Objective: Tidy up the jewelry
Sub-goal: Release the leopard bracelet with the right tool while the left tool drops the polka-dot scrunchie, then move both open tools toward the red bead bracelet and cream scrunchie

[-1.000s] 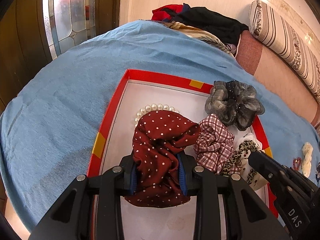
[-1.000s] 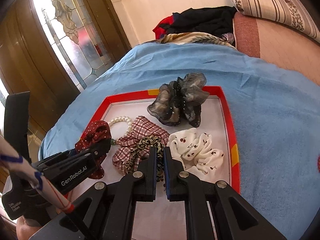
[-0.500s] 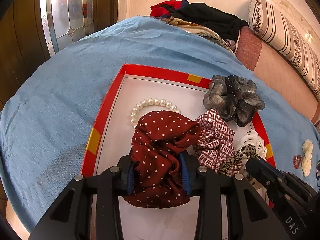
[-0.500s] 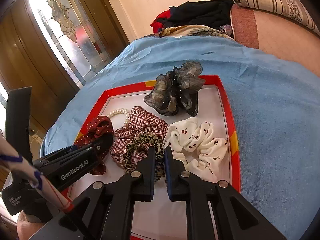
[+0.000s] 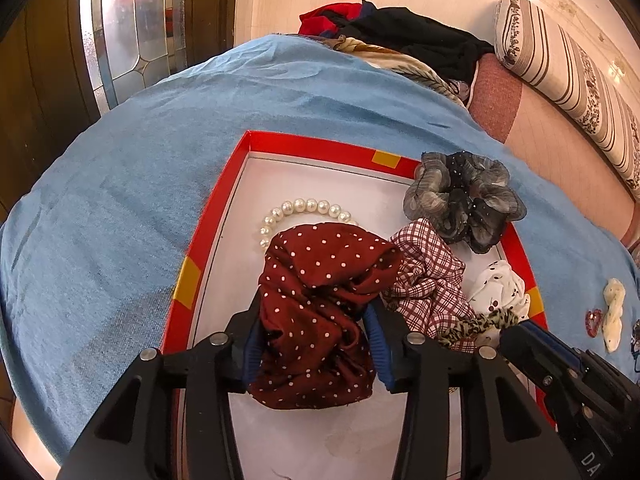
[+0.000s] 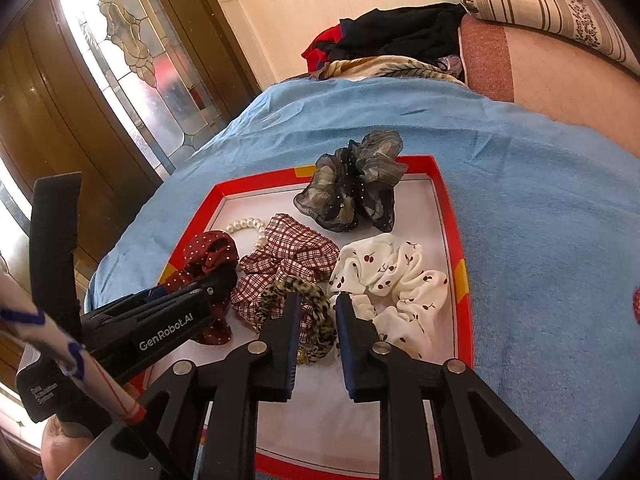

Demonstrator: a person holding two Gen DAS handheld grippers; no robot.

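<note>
My left gripper (image 5: 314, 322) is shut on a dark red polka-dot scrunchie (image 5: 320, 300), held over the left side of the red-rimmed white tray (image 5: 208, 232). The same scrunchie (image 6: 208, 254) shows in the right wrist view. My right gripper (image 6: 316, 308) is open just over a leopard-print scrunchie (image 6: 298, 312) in the tray. A pearl bracelet (image 5: 296, 210), a plaid scrunchie (image 5: 428, 276), a grey-black sheer scrunchie (image 5: 460, 200) and a white cherry-print scrunchie (image 6: 392, 280) also lie in the tray.
The tray sits on a blue cloth (image 5: 120, 208). A white scrunchie (image 5: 612, 312) and a small red item (image 5: 593, 322) lie on the cloth to the right. A clothes pile (image 5: 400, 36) and striped bolster (image 5: 560, 68) are at the back.
My right gripper was shut and has opened over the leopard-print scrunchie. My left gripper has drawn back a little with the polka-dot scrunchie, uncovering more of the pearl bracelet.
</note>
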